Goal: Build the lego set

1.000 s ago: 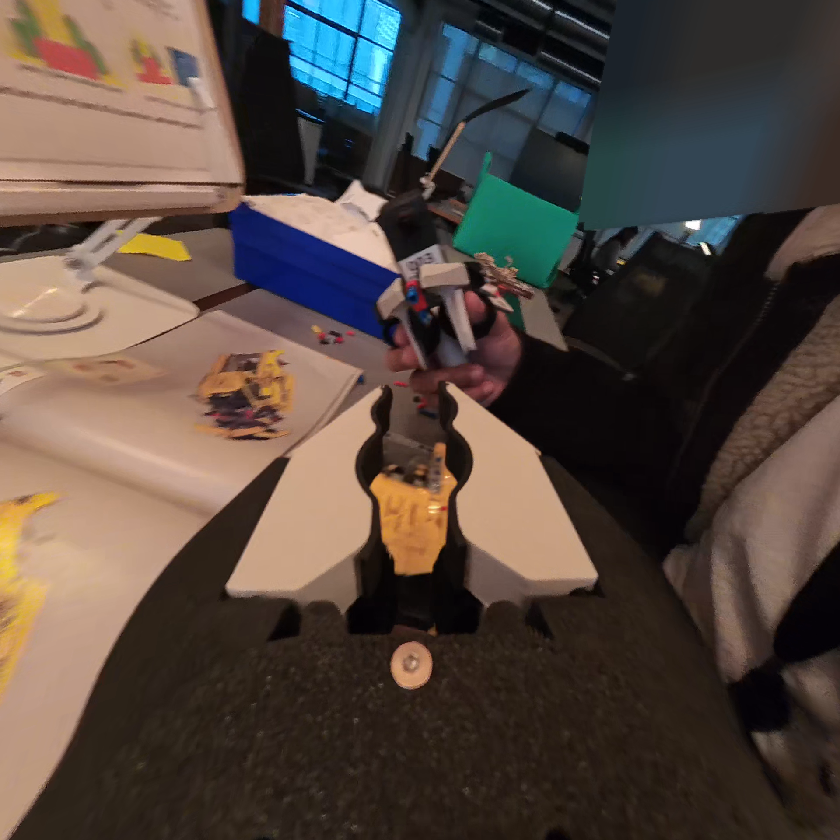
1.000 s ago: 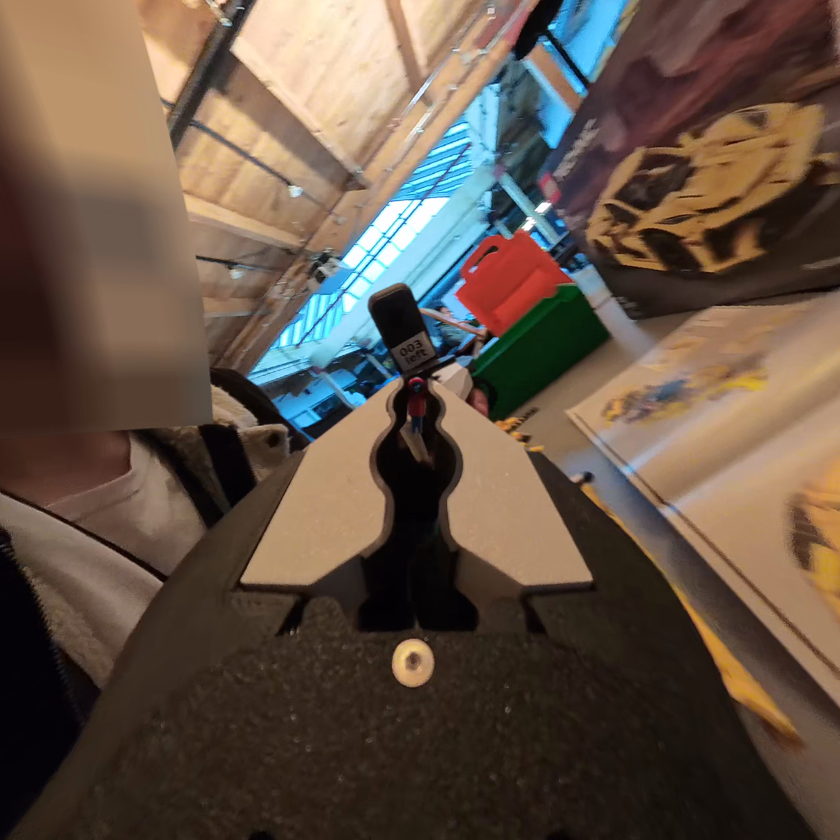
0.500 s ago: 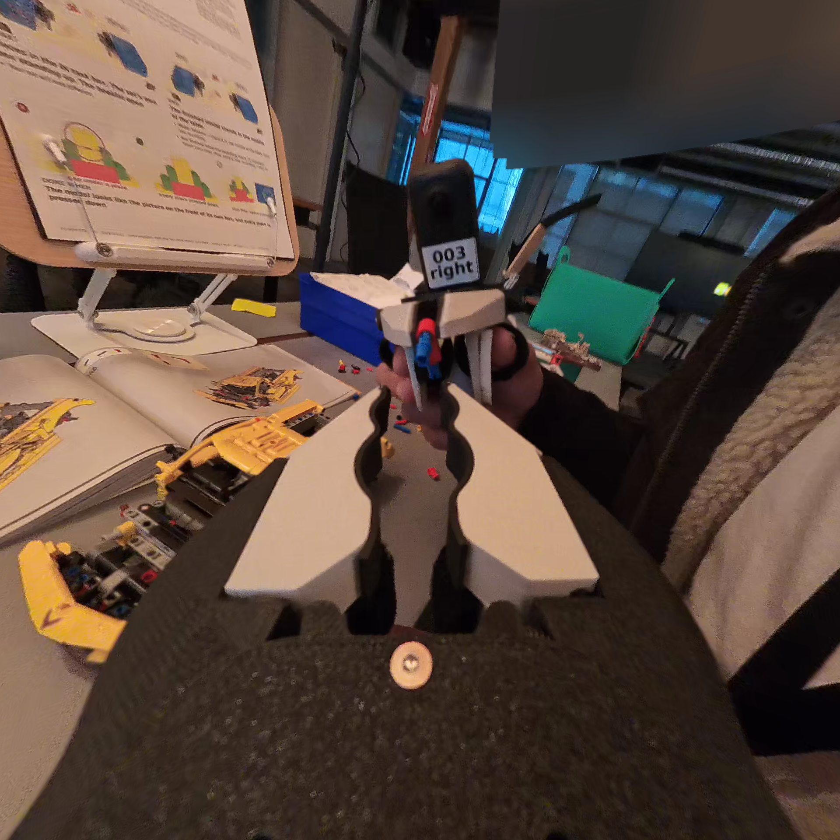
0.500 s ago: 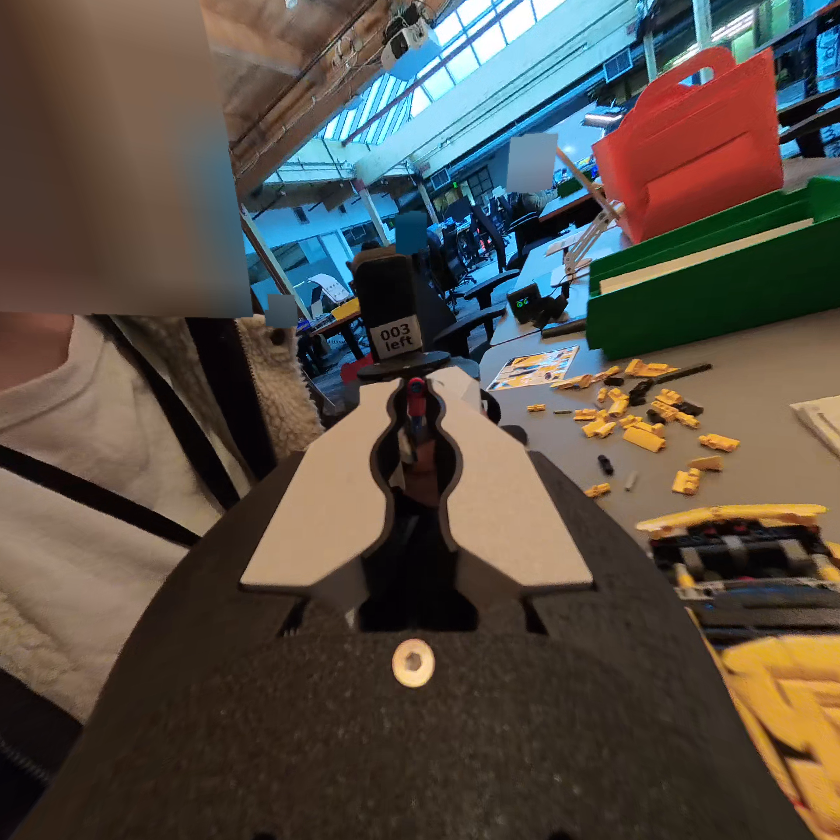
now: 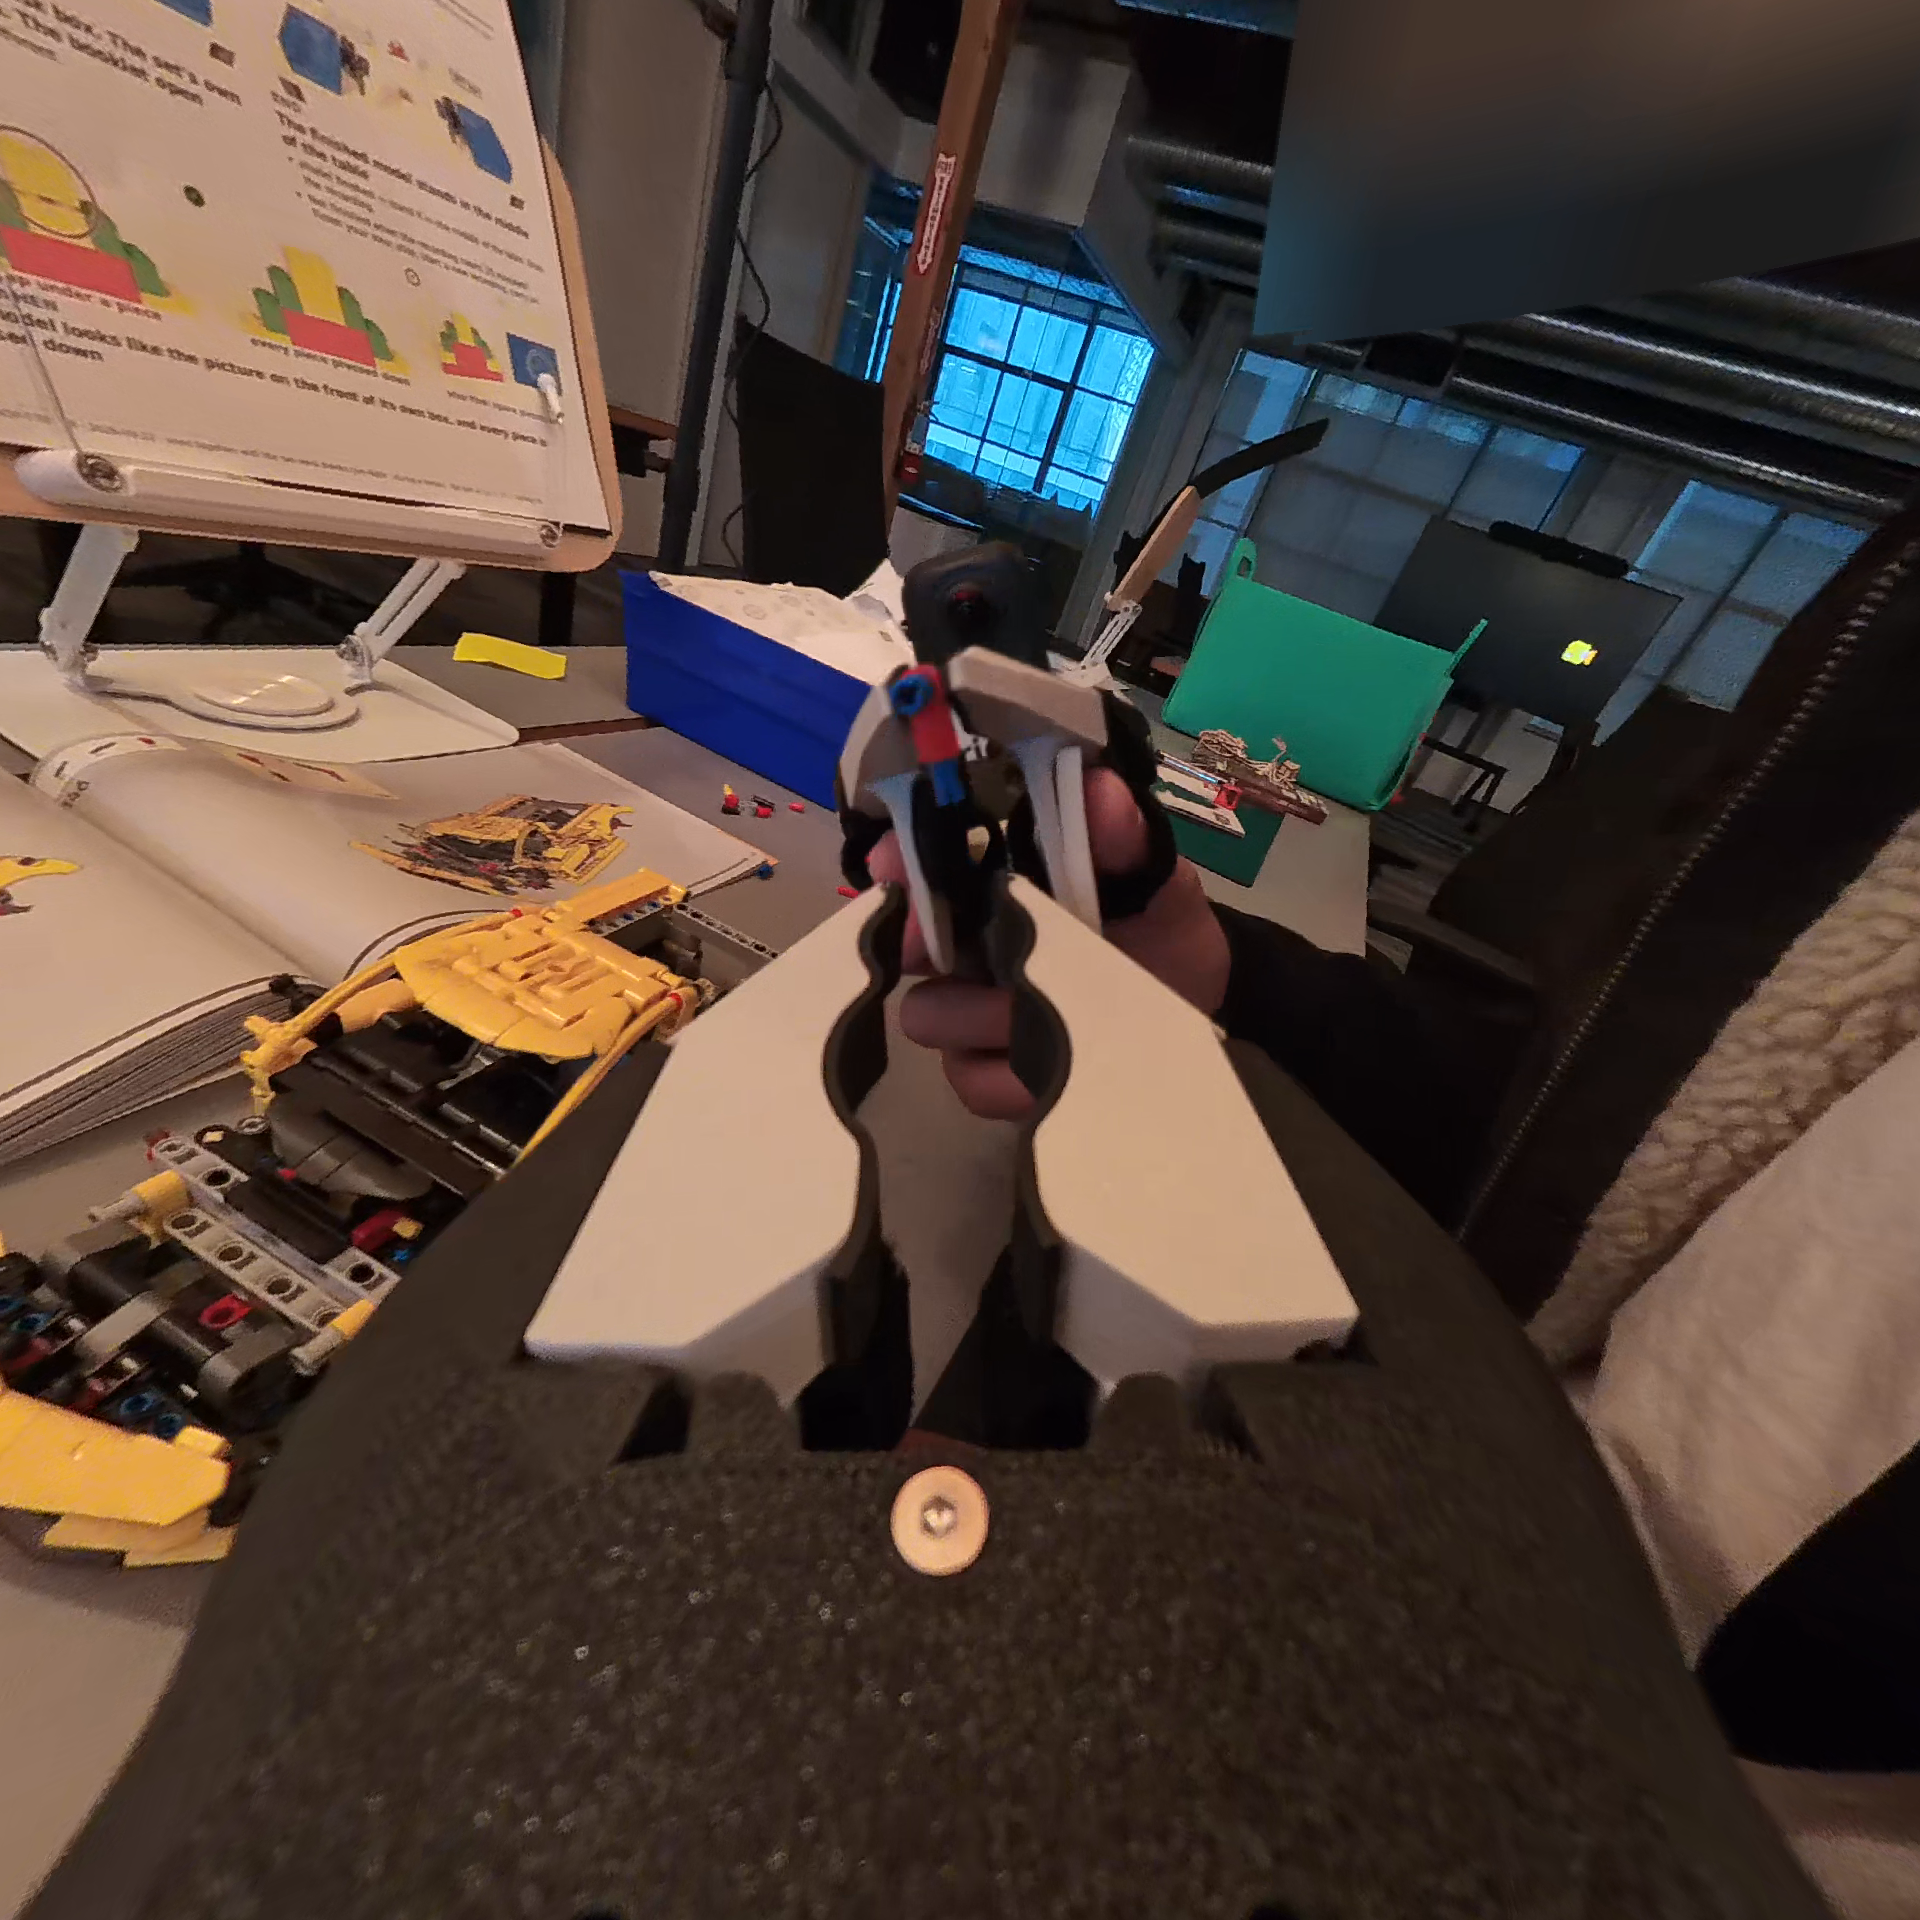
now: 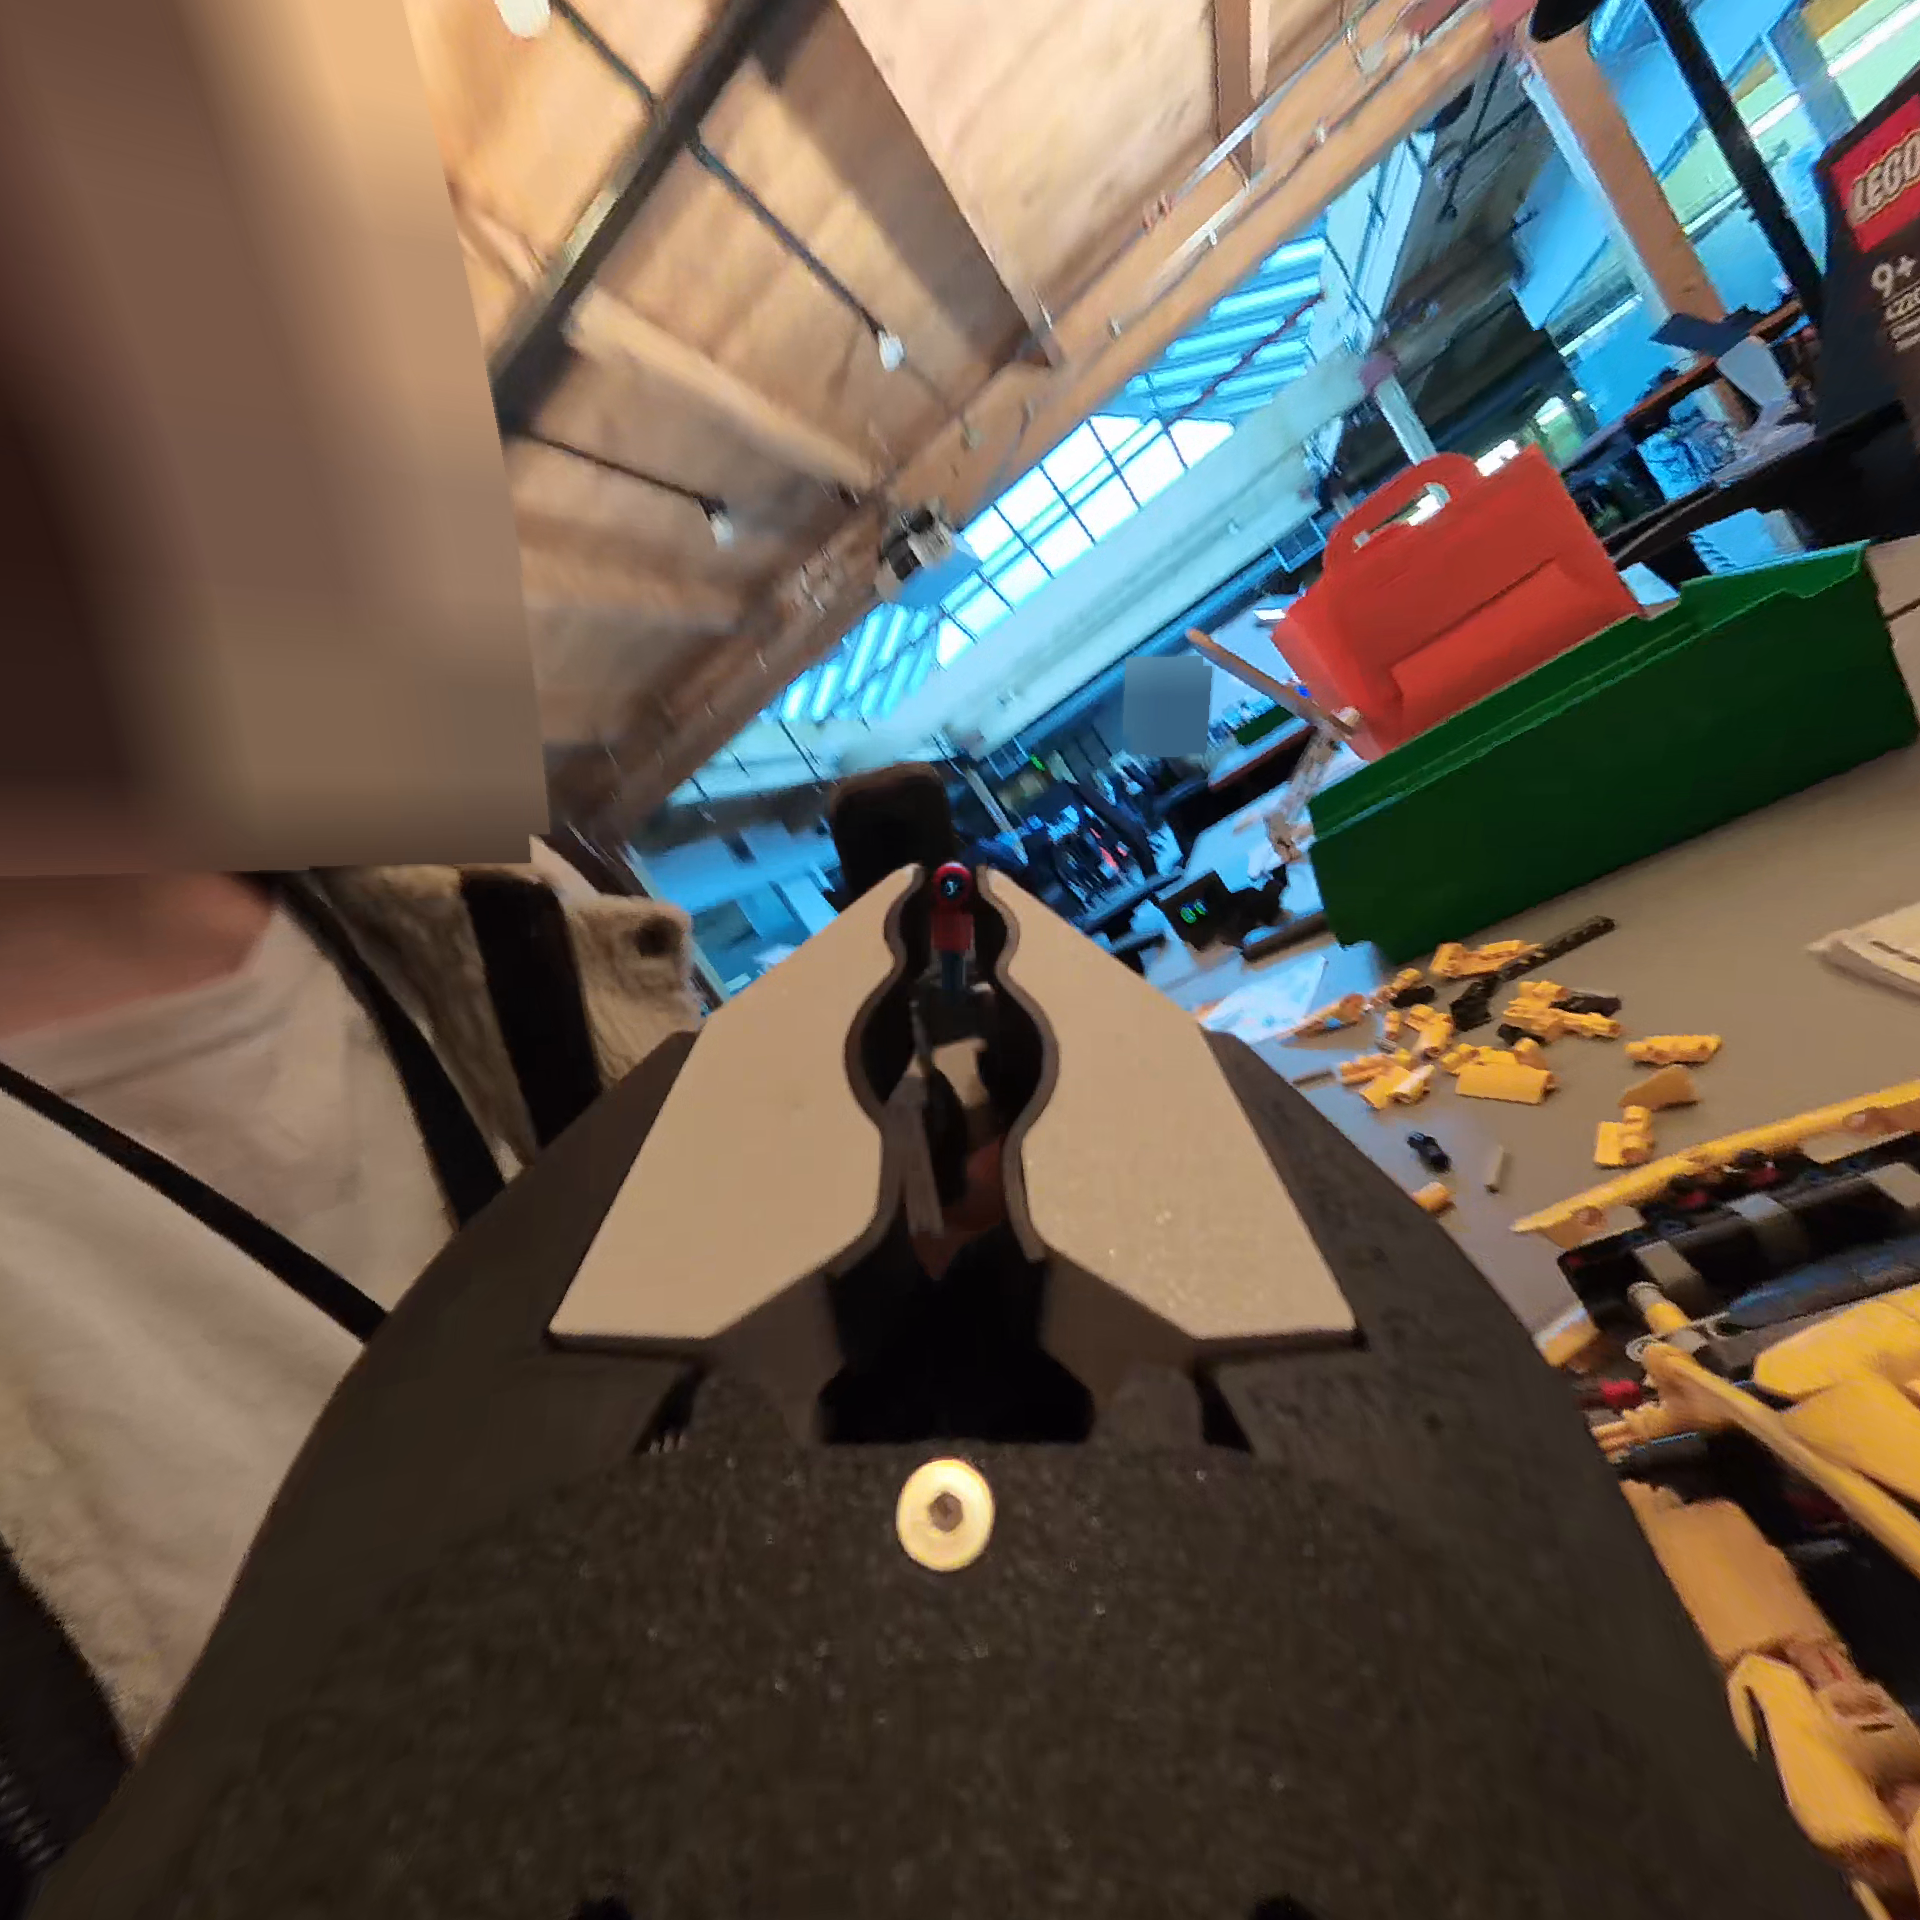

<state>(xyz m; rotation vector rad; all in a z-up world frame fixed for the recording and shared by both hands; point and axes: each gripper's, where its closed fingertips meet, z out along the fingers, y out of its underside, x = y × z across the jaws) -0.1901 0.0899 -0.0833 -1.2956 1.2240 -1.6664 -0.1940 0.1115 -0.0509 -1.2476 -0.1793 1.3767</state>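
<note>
In the left wrist view, the left gripper (image 5: pixel 948 914) points forward with its two grey fingers parted by a clear gap and nothing between them; table and a person's hand (image 5: pixel 1049 977) show through the slot. That hand, just past the tips at 12 o'clock, holds the right gripper (image 5: pixel 930 748), which faces back toward the camera. A small red-and-blue lego pin (image 5: pixel 928 727) is pinched at its tips. At 9 o'clock lies the partly built yellow and black lego car (image 5: pixel 343 1132) on the grey table (image 5: pixel 62 1683), with its nearer end running out toward 8 o'clock. Behind the car, an open instruction booklet (image 5: pixel 208 894) lies flat, and at 11 o'clock a printed sheet sits on a white stand (image 5: pixel 260 707). A blue bin (image 5: pixel 727 686) stands at 12 o'clock and a green bag (image 5: pixel 1309 707) at 1 o'clock. A person's fleece jacket (image 5: pixel 1714 1091) fills the 3 o'clock side.

In the right wrist view, the right gripper (image 6: pixel 951 894) is nearly closed, its tips clamped on the red-and-blue lego pin (image 6: pixel 952 920), which stands upright in the narrow slot. Directly beyond it, the black body of the left gripper (image 6: pixel 894 821) faces back. At 3 o'clock, loose yellow and black lego pieces (image 6: pixel 1475 1049) are scattered on the table (image 6: pixel 1766 935). The yellow car (image 6: pixel 1766 1299) lies at 4 o'clock, blurred at the edge. A green bin (image 6: pixel 1610 769) sits at 2 o'clock, with a red bag (image 6: pixel 1455 592) behind it. The person's white shirt and jacket (image 6: pixel 208 1195) fill 9 o'clock.
</note>
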